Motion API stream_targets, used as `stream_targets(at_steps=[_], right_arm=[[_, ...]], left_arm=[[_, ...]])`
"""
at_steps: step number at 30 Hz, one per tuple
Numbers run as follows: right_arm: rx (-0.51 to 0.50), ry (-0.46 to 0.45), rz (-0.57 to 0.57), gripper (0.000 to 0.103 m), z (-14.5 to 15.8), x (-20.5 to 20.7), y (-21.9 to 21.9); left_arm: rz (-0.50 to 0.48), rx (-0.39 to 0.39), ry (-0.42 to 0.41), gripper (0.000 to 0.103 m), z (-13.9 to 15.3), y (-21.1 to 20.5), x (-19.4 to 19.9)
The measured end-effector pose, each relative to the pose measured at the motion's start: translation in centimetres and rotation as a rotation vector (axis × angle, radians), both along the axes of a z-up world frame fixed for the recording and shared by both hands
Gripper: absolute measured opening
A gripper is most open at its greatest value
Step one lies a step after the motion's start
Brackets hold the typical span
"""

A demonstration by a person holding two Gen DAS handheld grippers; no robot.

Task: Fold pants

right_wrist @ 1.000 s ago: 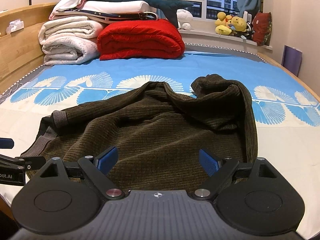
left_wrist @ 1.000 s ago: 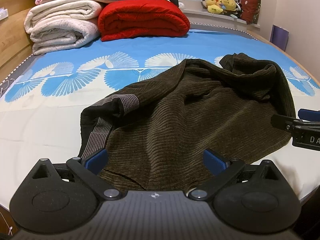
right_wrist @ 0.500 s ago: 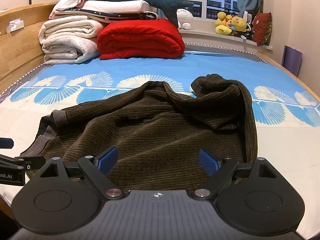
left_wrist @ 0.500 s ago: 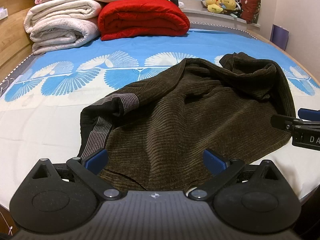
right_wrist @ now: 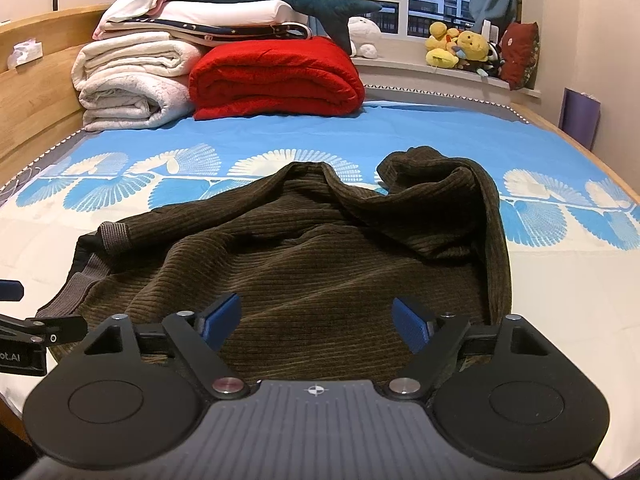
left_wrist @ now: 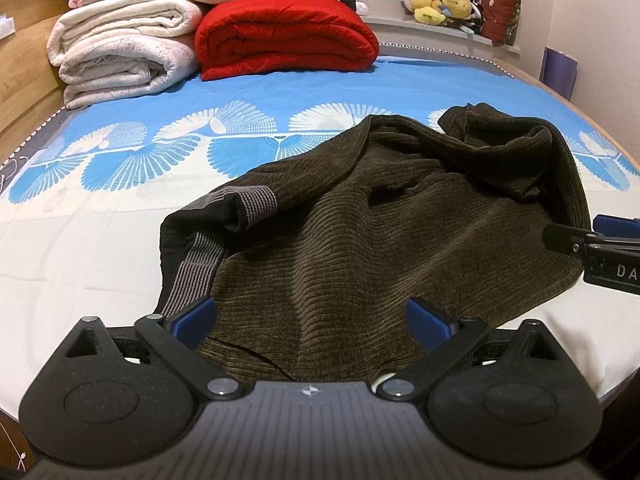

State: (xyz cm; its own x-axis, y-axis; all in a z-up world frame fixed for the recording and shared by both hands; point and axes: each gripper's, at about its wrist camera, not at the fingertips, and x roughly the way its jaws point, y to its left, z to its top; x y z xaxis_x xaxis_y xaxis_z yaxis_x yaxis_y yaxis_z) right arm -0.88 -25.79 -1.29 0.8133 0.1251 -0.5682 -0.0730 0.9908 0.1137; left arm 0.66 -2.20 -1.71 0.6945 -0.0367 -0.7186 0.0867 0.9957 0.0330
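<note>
Fingers of the left gripper (left_wrist: 311, 318) stand wide but are closing over the near edge of the brown corduroy pants (left_wrist: 360, 240), fabric between them, nothing pinched yet. Those pants sprawl crumpled across the centre of the frame on the bed (left_wrist: 80, 280), grey ribbed waistband (left_wrist: 192, 268) turned up at left; no fold looks made, so the whole job appears to lie ahead.

From the right wrist, the right gripper (right_wrist: 316, 320) likewise closes its spread fingers above the pants' near hem, empty so far. Behind, at upper left, white quilts (right_wrist: 128, 80) and a red blanket (right_wrist: 276, 76) are stacked by a wooden headboard (right_wrist: 36, 92); plush toys (right_wrist: 460, 48) line the windowsill at upper right.
</note>
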Motion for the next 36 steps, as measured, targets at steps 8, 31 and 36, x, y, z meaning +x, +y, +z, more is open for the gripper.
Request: stream_targets(at_steps=[8,31,36], right_arm=[[0.019,-0.108,-0.067,0.034,1.7,-0.3,-1.9],[-0.091,0.201,-0.192,0.057,-5.1,14.2,-15.2],[-0.141,0.261,-0.181,0.053,-6.6,16.2,-15.1]], left_arm=[[0.001,-0.006,-0.021,0.014,1.9,2.4,0.8],[0.177,-0.154,0.377,0.063,-4.9,14.6,15.4],[0.174,-0.137,0.475,0.075,-7.2,14.5,16.8]])
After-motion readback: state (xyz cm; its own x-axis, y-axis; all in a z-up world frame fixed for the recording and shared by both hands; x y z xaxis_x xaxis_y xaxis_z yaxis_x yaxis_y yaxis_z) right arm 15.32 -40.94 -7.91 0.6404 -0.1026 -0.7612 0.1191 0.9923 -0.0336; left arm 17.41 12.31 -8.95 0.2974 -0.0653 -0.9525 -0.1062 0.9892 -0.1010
